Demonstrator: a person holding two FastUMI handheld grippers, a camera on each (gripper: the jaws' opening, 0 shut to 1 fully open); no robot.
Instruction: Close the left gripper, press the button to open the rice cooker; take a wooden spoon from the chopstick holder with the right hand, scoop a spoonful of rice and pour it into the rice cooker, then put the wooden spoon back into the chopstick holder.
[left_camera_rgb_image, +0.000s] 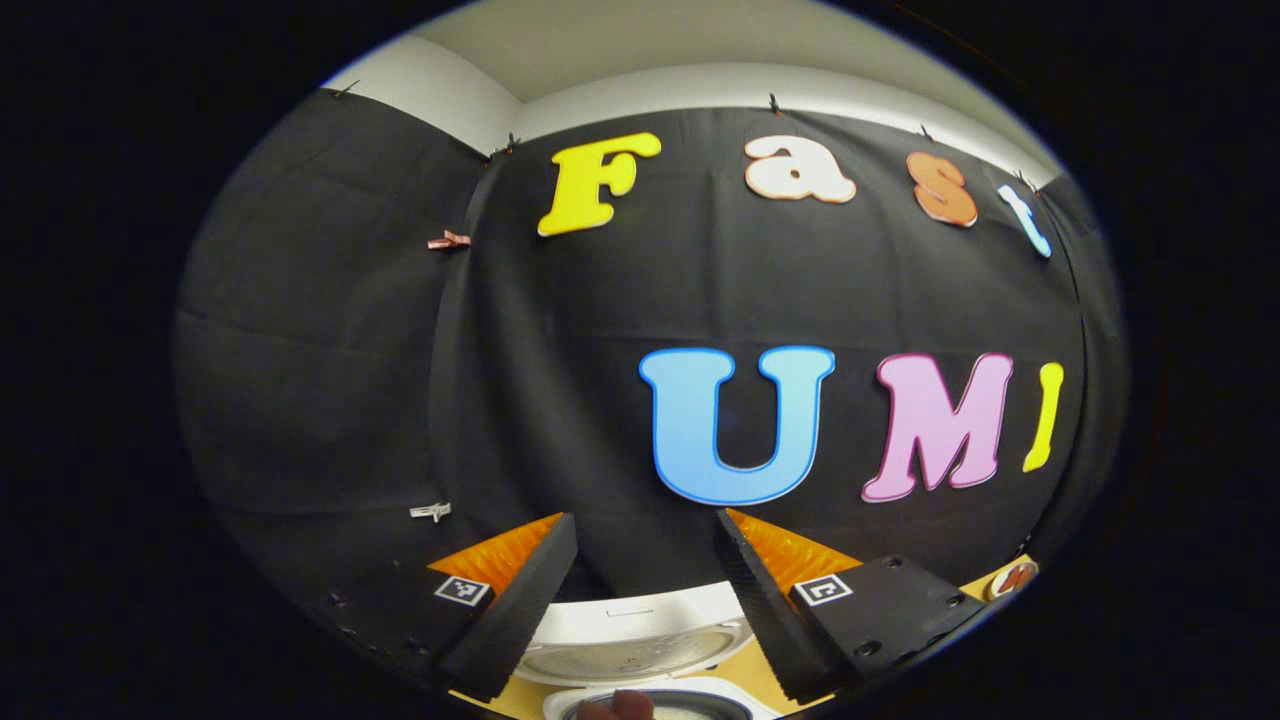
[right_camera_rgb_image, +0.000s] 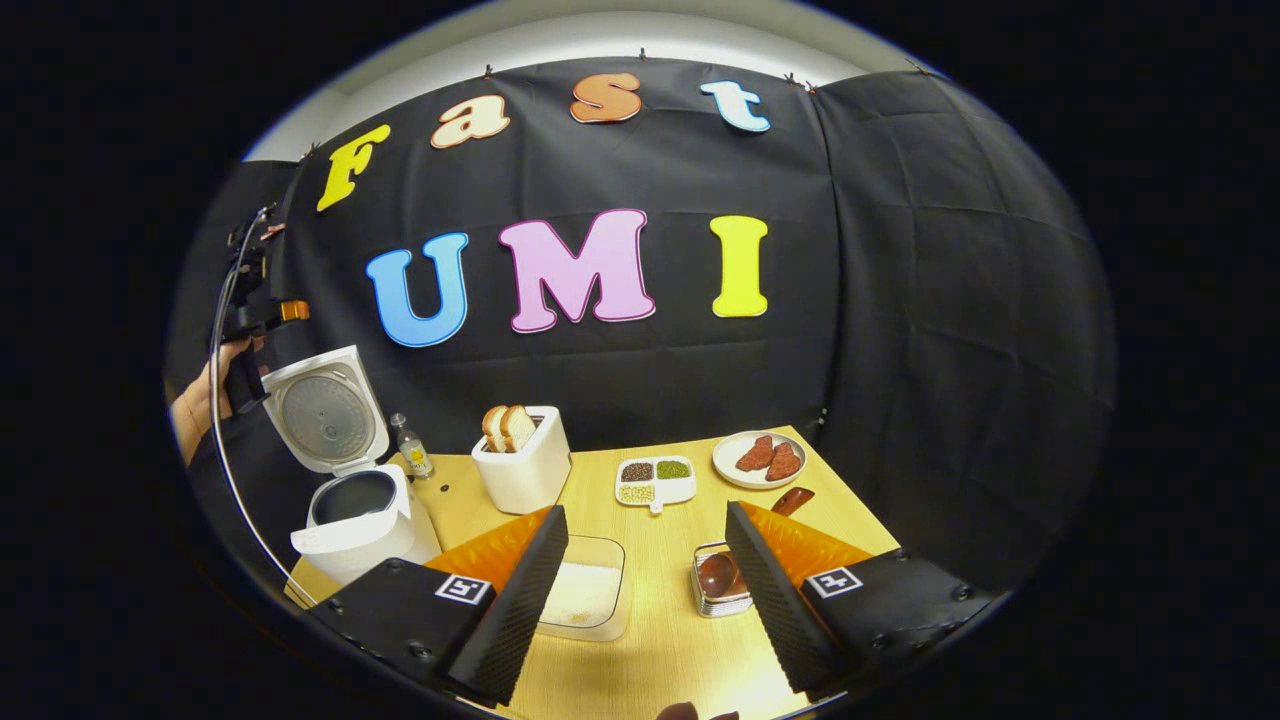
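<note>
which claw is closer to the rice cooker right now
Left. The left claw hangs just above the open rice cooker; the right claw sits farther off, over the table's middle.

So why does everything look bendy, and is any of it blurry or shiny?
Right gripper view: the fisheye lens curves the table edges and bulges the wall; the picture is sharp, evenly lit, and the open rice cooker lid gleams softly. Left gripper view: same bending, strongest at the rim; the rice cooker at the bottom edge looks bright and slightly soft.
</note>
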